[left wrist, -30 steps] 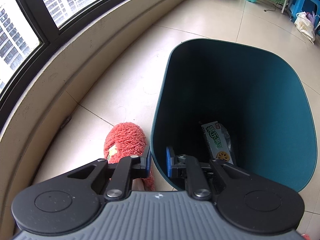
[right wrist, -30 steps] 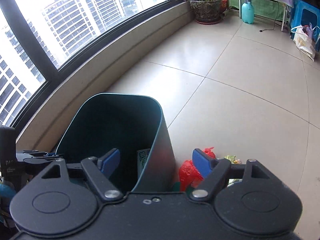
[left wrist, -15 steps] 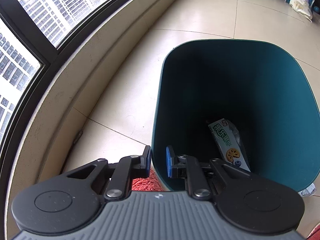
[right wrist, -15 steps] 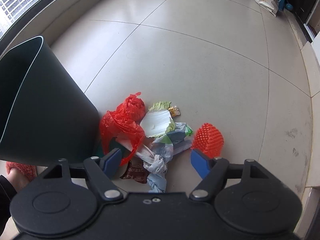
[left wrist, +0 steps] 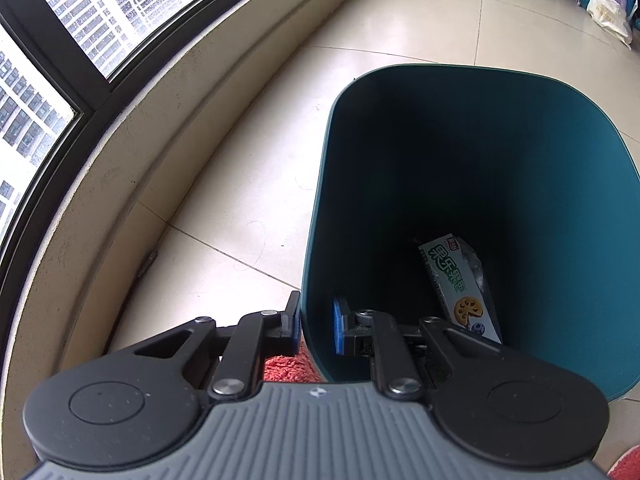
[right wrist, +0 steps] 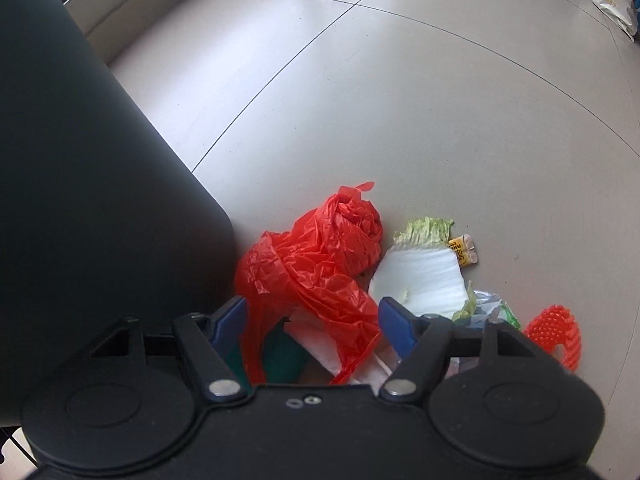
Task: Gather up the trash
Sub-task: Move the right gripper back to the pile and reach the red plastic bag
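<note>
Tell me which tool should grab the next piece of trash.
Right. The right tool is open over the pile, its fingers straddling the red bag. The left tool is clamped on the bin wall, steadying it.

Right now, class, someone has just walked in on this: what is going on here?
A person with a gripper in each hand is collecting trash from a tiled floor. The left gripper is clamped on the near wall of a teal bin, one finger outside and one inside; a snack packet already lies inside. The right gripper is open, its fingers on either side of a red plastic bag in the pile beside the bin. A cabbage leaf and an orange brush still lie there.
</note>
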A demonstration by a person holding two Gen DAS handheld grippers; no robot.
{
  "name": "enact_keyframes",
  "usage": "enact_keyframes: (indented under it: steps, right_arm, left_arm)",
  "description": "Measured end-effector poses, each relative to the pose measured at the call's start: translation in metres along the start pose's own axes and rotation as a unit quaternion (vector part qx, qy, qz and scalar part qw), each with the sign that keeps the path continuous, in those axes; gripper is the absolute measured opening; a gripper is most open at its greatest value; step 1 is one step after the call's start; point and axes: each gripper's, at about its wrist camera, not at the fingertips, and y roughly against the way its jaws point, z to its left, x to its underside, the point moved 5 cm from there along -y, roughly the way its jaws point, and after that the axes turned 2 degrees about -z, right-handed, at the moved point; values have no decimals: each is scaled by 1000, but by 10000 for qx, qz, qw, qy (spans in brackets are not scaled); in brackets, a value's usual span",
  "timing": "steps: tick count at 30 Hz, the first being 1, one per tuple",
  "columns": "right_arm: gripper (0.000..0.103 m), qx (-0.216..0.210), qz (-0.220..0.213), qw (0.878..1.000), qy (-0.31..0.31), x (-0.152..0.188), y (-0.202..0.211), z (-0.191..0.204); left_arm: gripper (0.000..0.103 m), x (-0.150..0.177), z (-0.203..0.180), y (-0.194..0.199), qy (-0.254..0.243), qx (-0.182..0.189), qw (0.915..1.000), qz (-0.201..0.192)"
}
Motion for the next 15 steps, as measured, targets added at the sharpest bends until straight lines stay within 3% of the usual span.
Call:
enact_keyframes:
  steps: [4,7,10,15]
  right_arm:
    - [52,153,196,9996,-157,1,-30,-3]
    - [23,262,258,9991,-225,4,-37,-6]
    - [4,293,80,9993,-232,5,-26,-7]
    - [0,345,-325,9987,-178,1,17,-6]
  left_arm:
    - [15,2,-1,1,-56,-5,10000,-52]
    - [15,3,-1,2,-86,16,9999,-76]
    - [15,1,0,1,-68,46,9999,-62]
    - [15,1,0,1,-77,29,9999,-74]
